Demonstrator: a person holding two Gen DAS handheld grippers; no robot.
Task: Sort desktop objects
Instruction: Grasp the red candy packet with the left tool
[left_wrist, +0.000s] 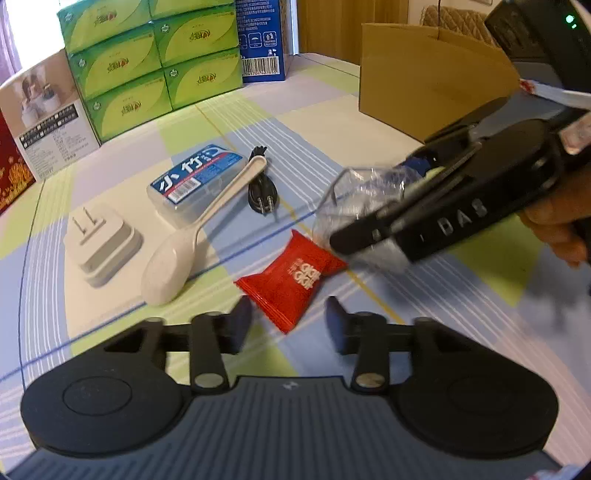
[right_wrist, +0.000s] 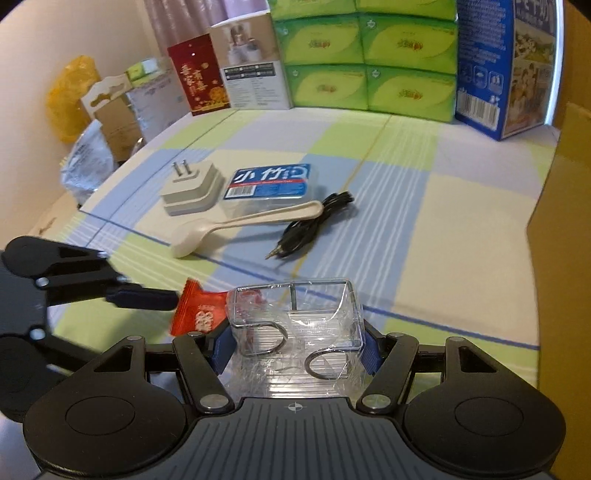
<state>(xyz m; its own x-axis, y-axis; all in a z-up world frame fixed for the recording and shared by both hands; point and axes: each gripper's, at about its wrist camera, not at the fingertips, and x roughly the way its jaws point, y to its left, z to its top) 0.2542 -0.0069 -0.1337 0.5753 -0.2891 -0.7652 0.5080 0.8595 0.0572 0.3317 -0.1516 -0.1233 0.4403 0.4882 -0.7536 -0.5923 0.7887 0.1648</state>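
Note:
My right gripper (right_wrist: 295, 349) is shut on a clear plastic packet of metal rings (right_wrist: 295, 325), held above the checked tablecloth. In the left wrist view the same packet (left_wrist: 354, 199) sticks out of the right gripper (left_wrist: 373, 221), which comes in from the right. My left gripper (left_wrist: 288, 325) stands open just short of a red snack packet (left_wrist: 291, 277), whose near edge lies between the fingertips. On the cloth lie a beige spoon (left_wrist: 173, 254), a clear box with a blue label (left_wrist: 199, 181), a white plug adapter (left_wrist: 103, 243) and a coiled black cable (left_wrist: 260, 184).
A brown cardboard box (left_wrist: 424, 88) stands at the back right. Stacked green tissue packs (left_wrist: 155, 62), a blue carton (left_wrist: 262, 37) and a white box (left_wrist: 48, 118) line the far edge. Bags and cartons (right_wrist: 110, 107) sit beyond the table's left edge in the right wrist view.

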